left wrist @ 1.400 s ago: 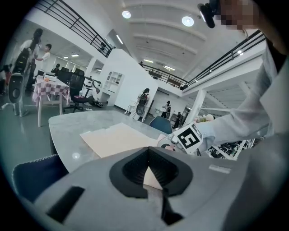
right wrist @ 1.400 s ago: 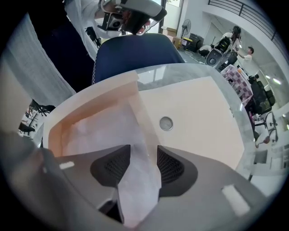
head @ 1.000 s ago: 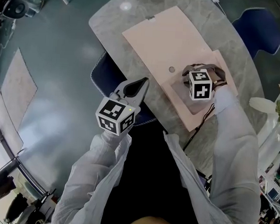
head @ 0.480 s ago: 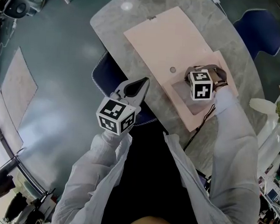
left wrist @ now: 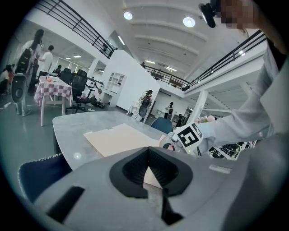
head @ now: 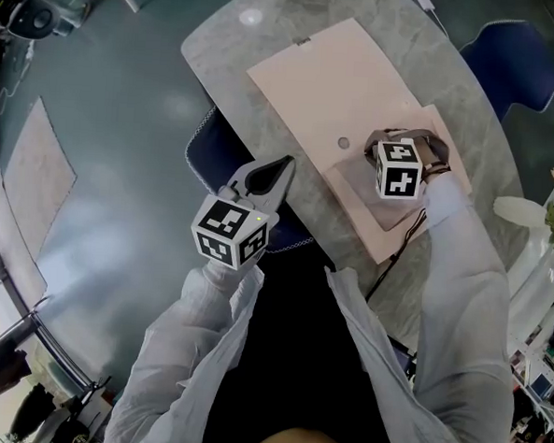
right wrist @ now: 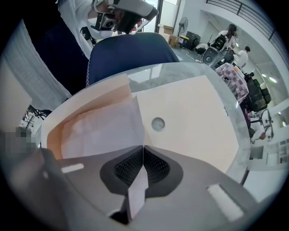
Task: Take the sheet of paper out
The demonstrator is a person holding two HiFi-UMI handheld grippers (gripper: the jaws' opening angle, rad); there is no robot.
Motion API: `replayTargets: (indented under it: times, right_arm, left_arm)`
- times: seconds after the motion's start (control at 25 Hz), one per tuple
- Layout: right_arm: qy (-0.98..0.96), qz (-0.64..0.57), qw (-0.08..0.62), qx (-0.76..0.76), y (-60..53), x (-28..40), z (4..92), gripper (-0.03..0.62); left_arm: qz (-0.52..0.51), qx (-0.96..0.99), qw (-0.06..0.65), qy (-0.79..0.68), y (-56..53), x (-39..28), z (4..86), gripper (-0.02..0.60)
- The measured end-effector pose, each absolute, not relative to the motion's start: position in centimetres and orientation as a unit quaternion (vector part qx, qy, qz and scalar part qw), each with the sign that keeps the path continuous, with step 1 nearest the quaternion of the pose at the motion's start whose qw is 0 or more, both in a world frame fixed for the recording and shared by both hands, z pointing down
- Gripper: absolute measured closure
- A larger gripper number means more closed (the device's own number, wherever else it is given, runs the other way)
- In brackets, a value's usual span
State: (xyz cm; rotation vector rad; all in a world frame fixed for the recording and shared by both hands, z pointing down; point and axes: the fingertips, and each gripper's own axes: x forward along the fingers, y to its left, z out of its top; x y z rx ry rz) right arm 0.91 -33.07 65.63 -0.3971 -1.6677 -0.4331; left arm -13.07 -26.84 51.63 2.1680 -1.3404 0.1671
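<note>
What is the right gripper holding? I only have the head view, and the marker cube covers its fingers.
Observer: The right gripper is shut on the edge of the white sheet of paper. A strip of it runs up between the fingers.
Operator: Is the sheet out?
Observer: Not yet. Most of it lies in the open mouth of the pink envelope.
Operator: Anything in the left gripper?
Observer: No. The left gripper has its fingers together with nothing between them, and it points toward the envelope.
</note>
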Motion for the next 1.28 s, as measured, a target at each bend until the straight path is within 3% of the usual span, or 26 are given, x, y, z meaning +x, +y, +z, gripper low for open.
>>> replayTargets:
  times: [1.28]
  right_arm:
    - [-0.784, -0.202, 0.585, -0.042, -37.9, -3.7, 60.6, 0.579]
  left_arm:
    - [0.060, 0.810, 0.272, -0.516, -25.8, -14.9, 49.9, 0.581]
